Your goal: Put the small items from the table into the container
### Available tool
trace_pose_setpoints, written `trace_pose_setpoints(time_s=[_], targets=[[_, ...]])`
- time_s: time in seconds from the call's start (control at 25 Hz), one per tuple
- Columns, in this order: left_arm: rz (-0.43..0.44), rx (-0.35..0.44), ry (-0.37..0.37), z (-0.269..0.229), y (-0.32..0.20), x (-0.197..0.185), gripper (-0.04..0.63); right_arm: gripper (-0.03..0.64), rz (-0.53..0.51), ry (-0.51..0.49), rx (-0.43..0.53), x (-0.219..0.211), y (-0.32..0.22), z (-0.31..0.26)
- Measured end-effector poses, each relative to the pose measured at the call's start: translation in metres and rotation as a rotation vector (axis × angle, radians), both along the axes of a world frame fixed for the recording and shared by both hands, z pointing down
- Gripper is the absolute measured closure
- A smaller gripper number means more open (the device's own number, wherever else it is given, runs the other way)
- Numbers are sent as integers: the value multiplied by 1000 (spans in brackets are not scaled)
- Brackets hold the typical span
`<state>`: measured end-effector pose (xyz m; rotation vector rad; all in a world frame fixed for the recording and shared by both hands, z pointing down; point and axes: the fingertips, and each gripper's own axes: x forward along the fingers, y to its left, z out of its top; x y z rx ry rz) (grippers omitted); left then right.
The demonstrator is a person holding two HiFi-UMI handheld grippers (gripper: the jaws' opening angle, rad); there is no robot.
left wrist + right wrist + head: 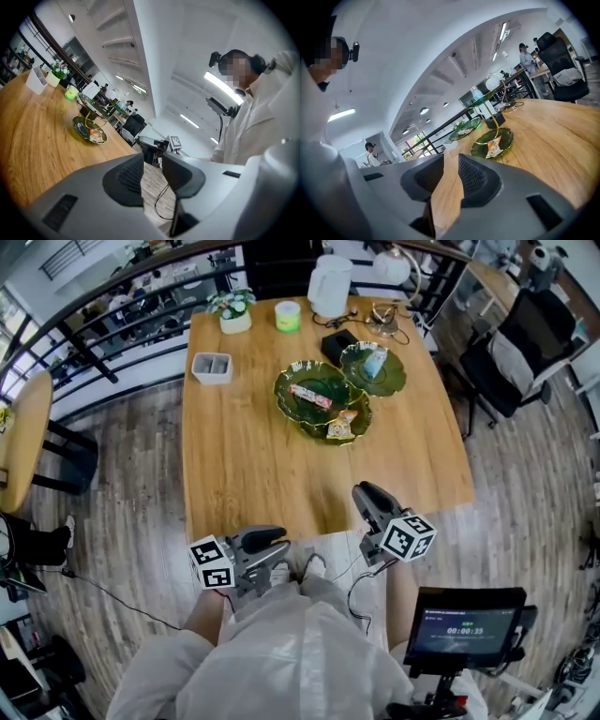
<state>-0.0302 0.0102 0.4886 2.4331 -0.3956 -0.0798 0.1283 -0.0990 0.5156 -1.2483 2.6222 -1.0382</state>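
Three snack packets point(310, 396) lie on the green dishes point(281, 390) near the middle of the table point(253, 465). The white container point(212, 367) stands well apart from them, by the table's far left edge. The left gripper point(153, 161) is held just off the near edge, the right gripper point(451, 161) just over it. Both have their jaws slightly apart, gripping nothing.

Table point(253, 456): being seen from above, its wooden top facing up.
Green dishes point(323, 418): being borne on the table's far right part.
Snack packets point(309, 396): being held in those dishes.
White container point(212, 367): being kept near the table's far left edge.
Left gripper point(281, 554): being held just off the table's near edge.
Right gripper point(364, 493): being held at the table's near edge.
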Motion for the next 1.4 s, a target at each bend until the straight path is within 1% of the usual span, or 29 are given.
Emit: trace_pose_setpoints(time_s=[0.12,0.28,0.4,0.52,0.72,0.88,1.2,1.32,1.4], targets=[[1,12,0,-2,3,0,474,517,-10,-16,26,-2,13,-8],[1,19,5,-6,6,-2,474,518,-9,-70,66,-9,35,-17],[-2,17,10,-11,8,-5,474,520,-59,-86,85,-28,59,-24],[-3,23,20,-16,10,-8,482,537,-124,-64,106,-48,84,-31],[-1,27,47,-24,12,-6,503,566,-171,-45,133,-62,108,-39],[12,39,56,-26,12,-4,524,589,-223,1,158,-74,121,-41],[34,31,61,-28,26,3,528,592,-367,103,199,-110,155,-44],[47,27,60,-29,34,6,529,592,-393,135,216,-118,165,-45],[50,24,61,-30,37,7,529,592,-394,152,221,-119,169,-45]])
